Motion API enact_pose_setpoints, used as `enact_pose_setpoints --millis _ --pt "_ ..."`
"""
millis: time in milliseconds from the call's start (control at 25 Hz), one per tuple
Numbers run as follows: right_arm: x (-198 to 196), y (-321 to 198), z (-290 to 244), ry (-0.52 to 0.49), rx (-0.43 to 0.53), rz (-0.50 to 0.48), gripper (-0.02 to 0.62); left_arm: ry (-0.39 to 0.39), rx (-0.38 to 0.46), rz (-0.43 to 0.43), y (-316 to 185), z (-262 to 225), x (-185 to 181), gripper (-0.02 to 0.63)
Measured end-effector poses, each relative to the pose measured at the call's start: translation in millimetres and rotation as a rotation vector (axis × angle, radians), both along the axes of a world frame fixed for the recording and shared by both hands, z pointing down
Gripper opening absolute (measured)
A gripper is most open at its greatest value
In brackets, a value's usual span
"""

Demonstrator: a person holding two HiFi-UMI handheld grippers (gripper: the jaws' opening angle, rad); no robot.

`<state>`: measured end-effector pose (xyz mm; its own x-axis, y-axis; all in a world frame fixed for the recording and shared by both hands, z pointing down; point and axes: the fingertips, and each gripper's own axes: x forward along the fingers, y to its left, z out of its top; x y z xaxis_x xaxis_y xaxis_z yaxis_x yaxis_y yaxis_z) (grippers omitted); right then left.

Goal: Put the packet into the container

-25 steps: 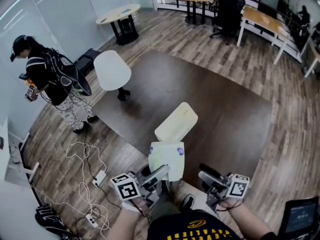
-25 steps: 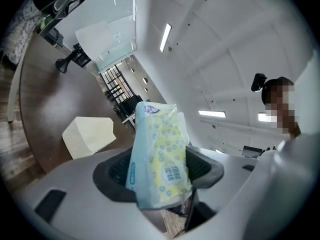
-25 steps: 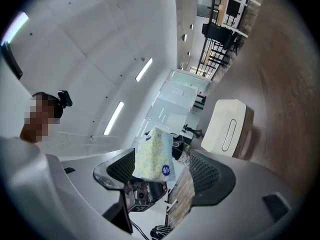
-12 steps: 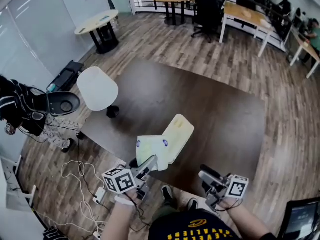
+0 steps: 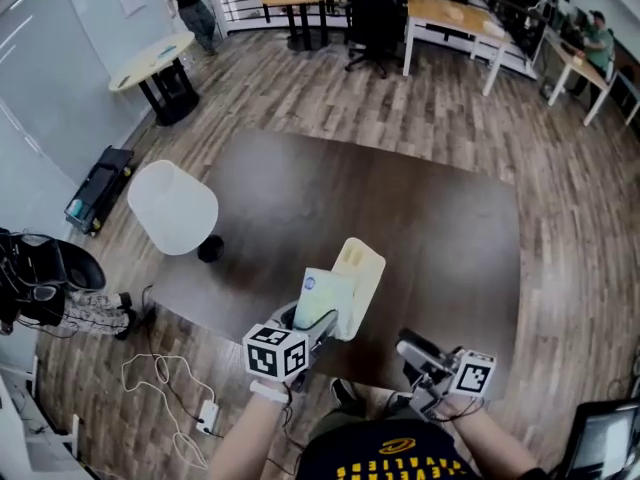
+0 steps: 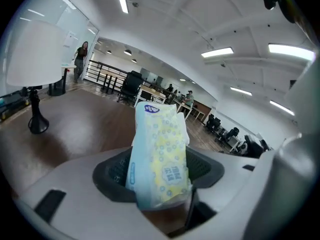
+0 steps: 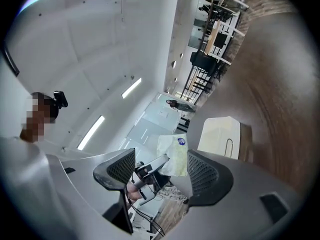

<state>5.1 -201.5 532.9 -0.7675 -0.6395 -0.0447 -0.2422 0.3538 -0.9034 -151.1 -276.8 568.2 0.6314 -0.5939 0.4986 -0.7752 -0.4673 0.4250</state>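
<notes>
A pale blue and yellow packet (image 5: 322,301) stands upright in my left gripper (image 5: 314,328), which is shut on its lower end. In the left gripper view the packet (image 6: 159,154) fills the gap between the jaws of the left gripper (image 6: 160,171). It overlaps the near left side of the cream container (image 5: 360,271), which lies on the dark table (image 5: 430,218). My right gripper (image 5: 410,348) hangs open and empty at the table's near edge, to the right. The right gripper view looks between the open jaws of the right gripper (image 7: 160,171) at the packet (image 7: 176,156) and the container (image 7: 222,133).
A white lamp (image 5: 173,206) on a black foot stands on the table's left corner. Cables (image 5: 165,408) lie on the wooden floor at the lower left. A person (image 5: 45,293) is at the left edge. Desks and chairs (image 5: 375,8) stand far behind.
My left gripper has carried the packet to the right and turned it, so it now sits against the container. The right gripper has hardly shifted. The head view has swung.
</notes>
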Motion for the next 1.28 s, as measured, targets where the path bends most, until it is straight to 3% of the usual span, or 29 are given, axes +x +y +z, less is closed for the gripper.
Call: enact_pose_setpoints --millis 280,560,880,1280 --pt "-7 5 13 0.048 -0.030 0.037 0.330 -0.110 -0.033 0.055 -9 30 20 0.273" --pt "-2 -8 13 0.093 -0.018 0.016 0.330 -0.238 -0.080 0.048 -11 58 30 0.273" --pt "5 -20 14 0.126 0.008 -0.026 0.330 -0.415 -0.096 0.113 -19 88 54 0.273" --pt "17 -20 13 0.098 -0.009 -0.032 0.330 -0.511 -0.198 0.104 -29 113 58 0.273"
